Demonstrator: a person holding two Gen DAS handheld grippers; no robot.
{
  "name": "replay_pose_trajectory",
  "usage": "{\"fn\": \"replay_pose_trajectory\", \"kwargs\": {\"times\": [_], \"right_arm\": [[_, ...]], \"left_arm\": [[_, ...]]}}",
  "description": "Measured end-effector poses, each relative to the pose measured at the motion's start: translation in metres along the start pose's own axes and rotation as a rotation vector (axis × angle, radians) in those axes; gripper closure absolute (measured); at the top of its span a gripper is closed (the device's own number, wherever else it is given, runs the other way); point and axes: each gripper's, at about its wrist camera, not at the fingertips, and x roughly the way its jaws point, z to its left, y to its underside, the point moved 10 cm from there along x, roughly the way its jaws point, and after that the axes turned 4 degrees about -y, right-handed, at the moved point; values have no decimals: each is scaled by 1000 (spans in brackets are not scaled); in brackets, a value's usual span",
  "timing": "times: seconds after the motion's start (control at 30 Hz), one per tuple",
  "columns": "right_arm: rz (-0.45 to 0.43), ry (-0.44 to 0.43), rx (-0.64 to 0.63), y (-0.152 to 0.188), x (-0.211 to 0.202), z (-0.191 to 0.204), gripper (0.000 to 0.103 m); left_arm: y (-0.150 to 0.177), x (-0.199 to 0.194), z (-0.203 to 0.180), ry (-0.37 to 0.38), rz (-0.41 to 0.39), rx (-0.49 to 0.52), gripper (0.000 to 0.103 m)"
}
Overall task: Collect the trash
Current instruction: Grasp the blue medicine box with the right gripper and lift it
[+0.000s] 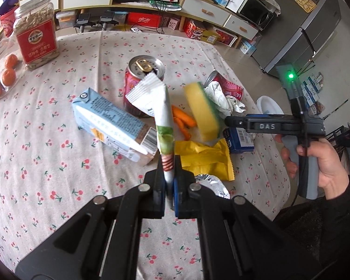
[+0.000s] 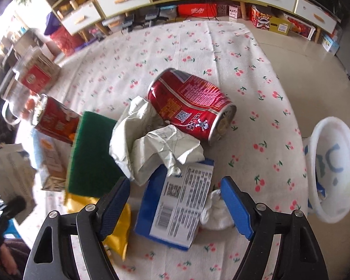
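Observation:
My left gripper [image 1: 169, 163] is shut on a white and green snack wrapper [image 1: 162, 114], held upright above the table. Behind it lie a light blue carton [image 1: 112, 121], an upright red can [image 1: 143, 74], a yellow wrapper [image 1: 205, 156] and a silver foil piece [image 1: 212, 183]. My right gripper [image 2: 175, 200] is open, its fingers either side of a flattened blue box [image 2: 177, 207]. Crumpled paper [image 2: 151, 144], a lying red can [image 2: 191, 105], a white tissue [image 2: 215, 212] and a yellow wrapper [image 2: 115, 224] lie close by. The right gripper [image 1: 228, 120] also shows in the left wrist view.
A white bin [image 2: 333, 170] stands off the table's right edge. A yellow and green sponge [image 1: 203, 112], carrot pieces [image 1: 183, 119], a nut jar [image 1: 36, 30] and oranges [image 1: 8, 77] sit on the cherry-print tablecloth [image 1: 46, 163]. Shelves and boxes line the far wall.

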Motion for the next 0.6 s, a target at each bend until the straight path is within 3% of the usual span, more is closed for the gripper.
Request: {"fn": "replay_pose_trajectory", "kwargs": {"times": [0.2,0.6], "right_arm": [[15,47,-56,-2,14,5,38],[-59,-46,-70,2,-26,22,39]], "left_arm": [[2,3,3,-4,9,-8,97],[-4,-6,-5,8,-22,7,97]]}}
